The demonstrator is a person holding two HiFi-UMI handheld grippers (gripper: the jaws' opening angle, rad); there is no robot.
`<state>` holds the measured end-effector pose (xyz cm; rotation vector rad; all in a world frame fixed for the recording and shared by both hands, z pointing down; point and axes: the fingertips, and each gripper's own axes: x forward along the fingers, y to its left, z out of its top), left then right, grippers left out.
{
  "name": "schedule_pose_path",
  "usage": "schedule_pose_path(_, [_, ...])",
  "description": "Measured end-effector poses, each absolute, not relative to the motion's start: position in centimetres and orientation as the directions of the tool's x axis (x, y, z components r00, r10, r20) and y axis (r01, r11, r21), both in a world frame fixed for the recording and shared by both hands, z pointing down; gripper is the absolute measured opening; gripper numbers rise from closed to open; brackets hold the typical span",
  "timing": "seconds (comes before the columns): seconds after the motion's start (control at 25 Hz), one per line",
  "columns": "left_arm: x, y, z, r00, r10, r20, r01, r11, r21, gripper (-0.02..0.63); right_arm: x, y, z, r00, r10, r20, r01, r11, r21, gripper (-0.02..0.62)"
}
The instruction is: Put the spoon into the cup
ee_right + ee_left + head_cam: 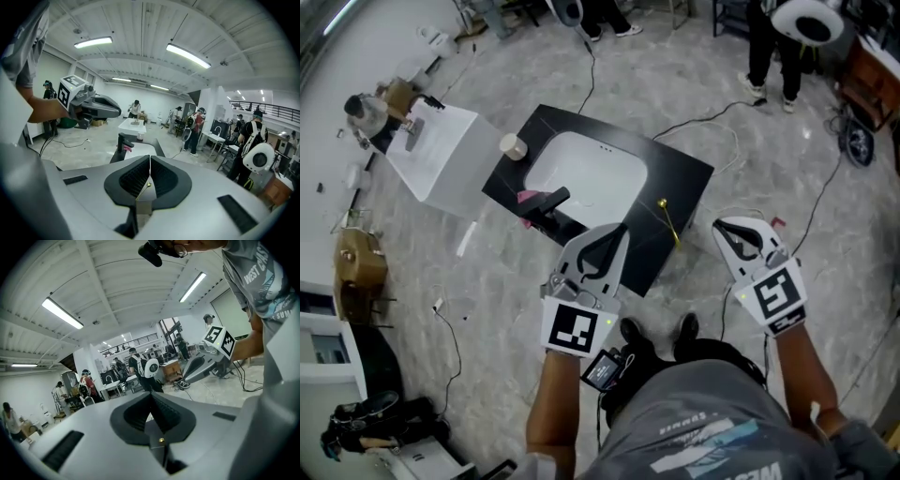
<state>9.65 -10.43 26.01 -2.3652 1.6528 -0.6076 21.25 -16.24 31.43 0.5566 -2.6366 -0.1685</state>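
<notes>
Fingers on both grippers are pressed shut, and nothing is between them. The left gripper (617,232) is held up in the air in front of the person. In its own view the dark ribbed fingers (139,414) touch each other along the middle. The right gripper (733,230) is held up just beside it, apart from it. Its dark ribbed fingers (133,178) also meet in a thin line. Each gripper points out into the room, not down at the things.

Below them the person's black shoes (633,333) stand on the grey stone floor (750,159). Just past the shoes is a flat black worktop (684,178) with a white sink bowl (591,173) set into it. A black tap (546,202) stands at the near edge of the bowl, with a small pink thing (528,197) beside it.

The thin gold spoon (667,217) lies flat on the black worktop, to the right of the bowl and near the front edge. The small pale round cup (514,147) stands upright on the far left corner of the same worktop, across the bowl and well apart from the spoon.

Further left is a white worktop (441,164). Thin black cables (712,114) run over the floor. Far off, a person's dark legs (773,56) show at the top.
</notes>
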Motion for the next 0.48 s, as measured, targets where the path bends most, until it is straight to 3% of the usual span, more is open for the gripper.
schedule_pose_path(0.48, [6.7,-12.9,30.0,0.327,-0.910,0.257,-0.832,-0.406,-0.378,0.002,18.2,-17.8,37.3,-0.785,-0.406,0.469,-0.365,0.914,0.179,0.032])
